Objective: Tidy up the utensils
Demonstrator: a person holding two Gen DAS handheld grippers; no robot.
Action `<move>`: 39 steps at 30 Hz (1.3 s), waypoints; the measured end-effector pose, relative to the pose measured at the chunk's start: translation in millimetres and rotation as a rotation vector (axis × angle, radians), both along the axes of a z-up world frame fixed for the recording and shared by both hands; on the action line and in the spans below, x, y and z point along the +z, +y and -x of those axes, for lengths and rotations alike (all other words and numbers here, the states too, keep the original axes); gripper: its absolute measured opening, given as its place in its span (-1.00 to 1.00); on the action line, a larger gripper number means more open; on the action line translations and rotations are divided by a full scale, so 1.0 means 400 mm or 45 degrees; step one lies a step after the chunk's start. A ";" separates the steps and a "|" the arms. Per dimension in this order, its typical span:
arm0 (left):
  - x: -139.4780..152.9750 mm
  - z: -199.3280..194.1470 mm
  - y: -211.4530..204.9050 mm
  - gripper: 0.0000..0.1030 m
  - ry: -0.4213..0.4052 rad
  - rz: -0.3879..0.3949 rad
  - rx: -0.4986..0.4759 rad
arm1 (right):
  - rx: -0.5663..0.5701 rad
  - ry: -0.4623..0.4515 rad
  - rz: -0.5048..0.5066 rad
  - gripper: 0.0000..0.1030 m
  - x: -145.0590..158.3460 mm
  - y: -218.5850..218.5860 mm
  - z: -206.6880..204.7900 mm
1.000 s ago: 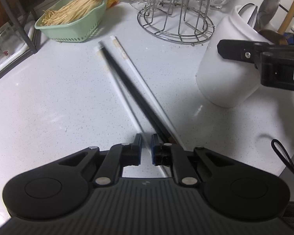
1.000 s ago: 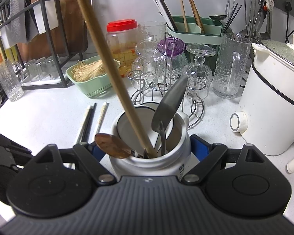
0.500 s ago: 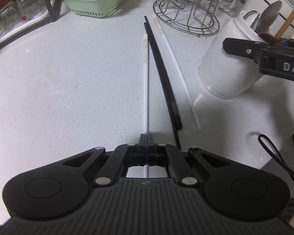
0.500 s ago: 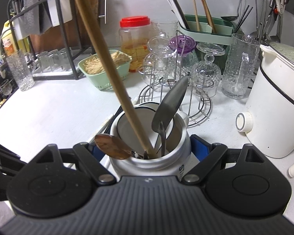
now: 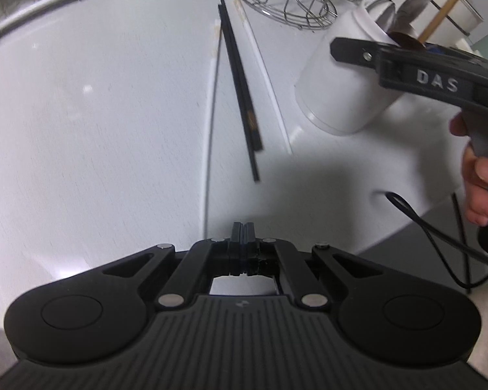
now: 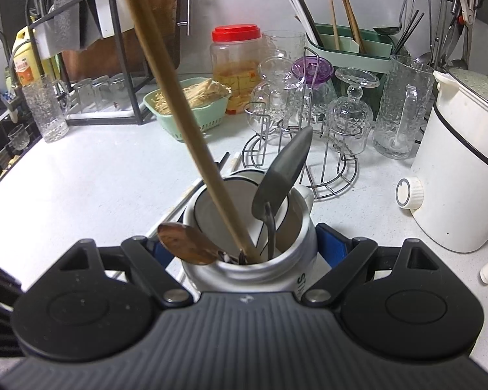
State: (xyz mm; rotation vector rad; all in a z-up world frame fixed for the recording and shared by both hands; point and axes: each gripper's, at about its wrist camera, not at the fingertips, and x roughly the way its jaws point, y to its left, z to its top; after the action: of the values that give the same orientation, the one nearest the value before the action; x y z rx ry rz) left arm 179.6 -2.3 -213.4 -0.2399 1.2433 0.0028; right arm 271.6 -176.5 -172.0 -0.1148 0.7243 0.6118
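Left wrist: left gripper (image 5: 243,227) fingers shut, empty, beside white chopstick (image 5: 210,123) running lengthwise ahead; right gripper (image 6: 249,243) clamping white utensil jar (image 6: 244,227)

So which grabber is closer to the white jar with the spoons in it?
Right. The right gripper is clamped around the white jar. The left gripper is shut and off to the jar's side, near the chopsticks.

Chopsticks (image 5: 240,74) lie on the counter (image 5: 97,130) left of the holder (image 5: 338,94) (spoons inside).
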 end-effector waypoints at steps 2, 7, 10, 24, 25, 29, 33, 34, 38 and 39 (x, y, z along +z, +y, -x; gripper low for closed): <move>0.000 0.015 -0.001 -1.00 0.012 0.018 0.010 | 0.005 -0.010 0.004 0.75 0.000 0.001 0.006; 0.003 0.039 0.008 -1.00 0.012 0.062 0.049 | 0.013 -0.017 -0.004 0.75 -0.001 -0.001 0.015; 0.002 0.045 0.013 -1.00 0.022 0.071 0.059 | 0.014 -0.013 -0.005 0.75 0.000 -0.003 0.014; -0.018 0.058 0.038 -1.00 0.110 0.199 0.050 | 0.009 -0.018 -0.016 0.74 -0.001 -0.003 0.025; -0.016 0.060 0.040 -0.99 0.107 0.200 0.051 | 0.008 -0.018 -0.017 0.74 -0.002 -0.003 0.026; -0.019 0.066 0.051 -0.92 0.133 0.178 0.071 | 0.003 -0.023 -0.020 0.74 -0.003 -0.004 0.027; -0.007 0.076 0.073 -0.54 0.091 0.179 0.109 | 0.003 -0.021 -0.019 0.74 -0.003 -0.004 0.027; -0.001 0.076 0.080 -0.51 0.065 0.172 0.114 | 0.002 -0.022 -0.019 0.74 -0.003 -0.004 0.027; 0.009 0.046 0.097 -0.51 -0.015 0.051 0.115 | 0.001 -0.022 -0.014 0.75 -0.003 -0.002 0.027; 0.007 0.035 0.101 -0.51 -0.034 0.028 0.108 | 0.001 -0.022 -0.014 0.75 -0.003 -0.002 0.027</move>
State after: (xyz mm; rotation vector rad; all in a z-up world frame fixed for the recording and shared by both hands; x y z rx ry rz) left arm 165.6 38.1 -210.5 -0.3105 1.2063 0.0593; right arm 260.7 -177.5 -173.1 -0.1105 0.7044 0.6149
